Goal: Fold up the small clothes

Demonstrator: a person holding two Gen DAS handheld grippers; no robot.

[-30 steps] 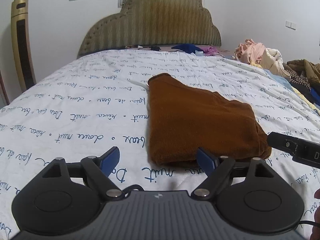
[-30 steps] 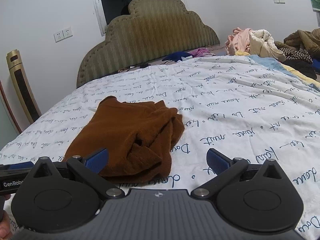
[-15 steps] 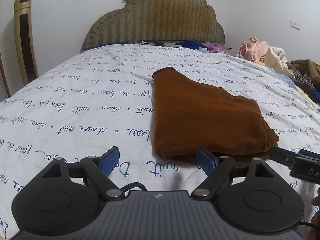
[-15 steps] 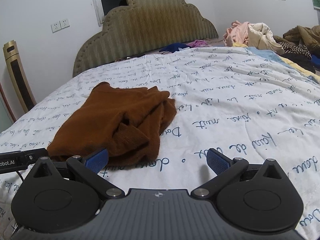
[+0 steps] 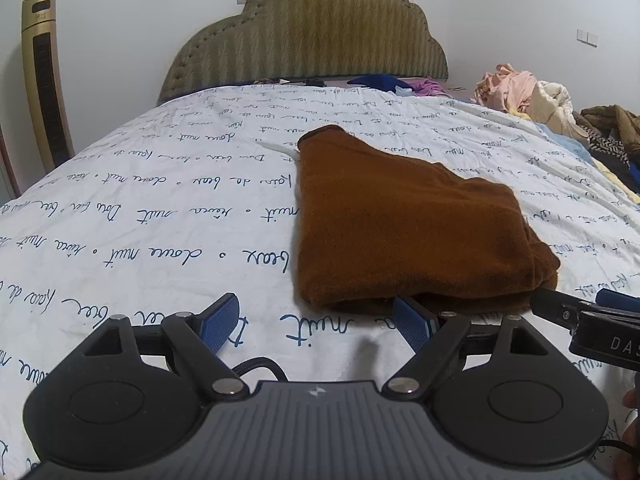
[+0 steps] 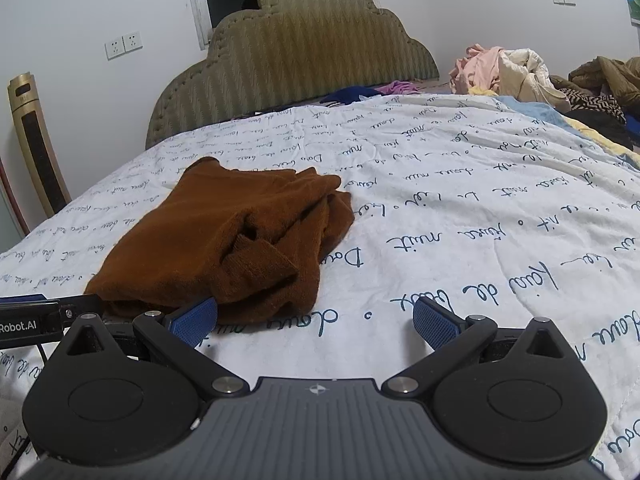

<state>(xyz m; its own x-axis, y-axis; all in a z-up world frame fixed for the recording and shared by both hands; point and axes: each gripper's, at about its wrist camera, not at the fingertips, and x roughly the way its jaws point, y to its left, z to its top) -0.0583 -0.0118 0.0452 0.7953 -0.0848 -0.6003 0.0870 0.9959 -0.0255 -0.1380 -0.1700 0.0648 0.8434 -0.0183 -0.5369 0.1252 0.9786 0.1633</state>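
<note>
A folded brown knit garment (image 5: 400, 224) lies on the white quilt with blue script (image 5: 140, 208). My left gripper (image 5: 316, 324) is open just short of the garment's near edge, its right pad almost at the hem and nothing between the pads. In the right wrist view the same brown garment (image 6: 224, 236) shows a loose sleeve cuff on top. My right gripper (image 6: 316, 322) is open too, with its left pad at the garment's near right corner and bare quilt between the pads. The right gripper's tip (image 5: 560, 308) appears at the left view's right edge.
A padded olive headboard (image 5: 312, 36) stands at the far end. A pile of pink, cream and brown clothes (image 5: 532, 92) lies at the far right, with blue and purple items (image 5: 384, 82) near the headboard. A gold tower fan (image 5: 44, 80) stands at the left wall.
Both grippers have dipped and edged closer to the garment's near edge. The right gripper's tip now sits against the garment's right corner. Neither gripper has changed its opening.
</note>
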